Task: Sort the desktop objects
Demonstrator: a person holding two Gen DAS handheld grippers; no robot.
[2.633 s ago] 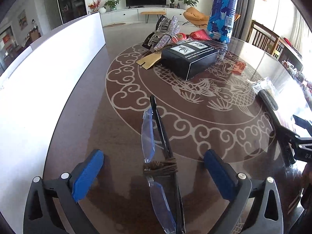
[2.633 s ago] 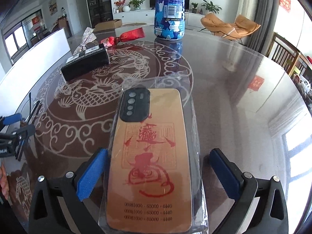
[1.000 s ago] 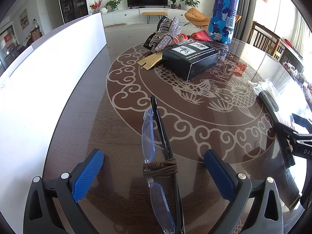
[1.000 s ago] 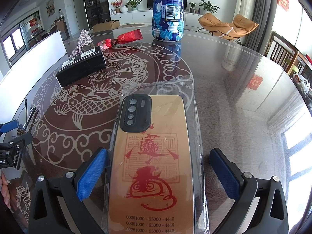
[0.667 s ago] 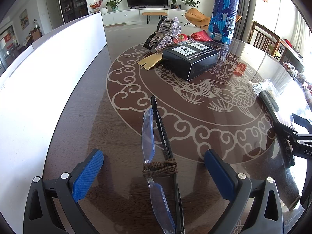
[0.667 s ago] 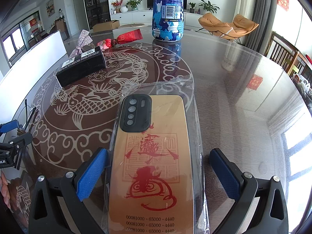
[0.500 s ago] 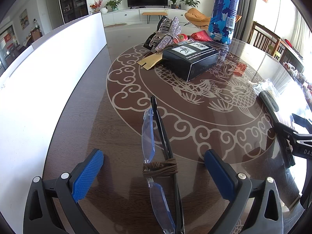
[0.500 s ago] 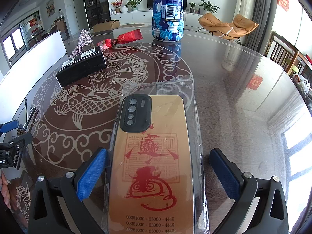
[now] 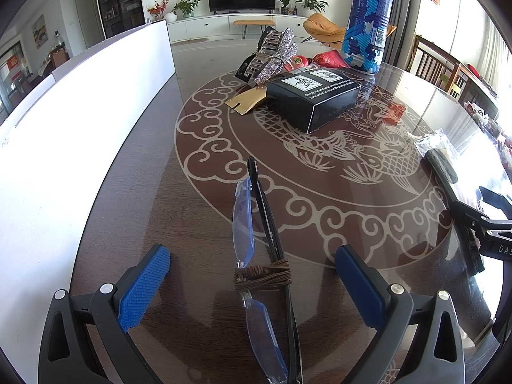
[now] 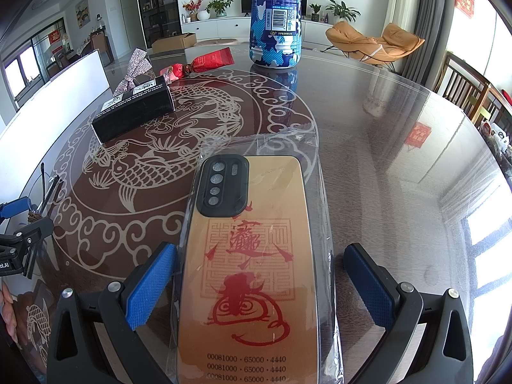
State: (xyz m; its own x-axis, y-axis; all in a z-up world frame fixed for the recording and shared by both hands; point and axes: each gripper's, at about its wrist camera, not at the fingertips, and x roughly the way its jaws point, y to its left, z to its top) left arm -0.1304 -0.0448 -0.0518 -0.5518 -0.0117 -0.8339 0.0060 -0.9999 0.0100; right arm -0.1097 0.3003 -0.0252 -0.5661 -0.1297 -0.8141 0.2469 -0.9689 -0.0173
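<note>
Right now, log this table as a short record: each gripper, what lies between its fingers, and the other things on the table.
left gripper: open, fingers either side of the glasses
glasses: folded, flat on the table, brown cord wound round the middle
right gripper: open, fingers either side of the phone case
phone case: gold with red print, in a clear bag, flat
black box: beyond the glasses
blue can: upright, far side
hair clip: behind the box

Each wrist camera sits low over the bench [image 9: 134,198], looking forward between its own fingers. Left view faces along the bench's left edge; right view faces its far edge. Both share the black box [image 9: 313,96] [image 10: 134,112] and blue can [image 9: 368,19] [image 10: 275,16].
</note>
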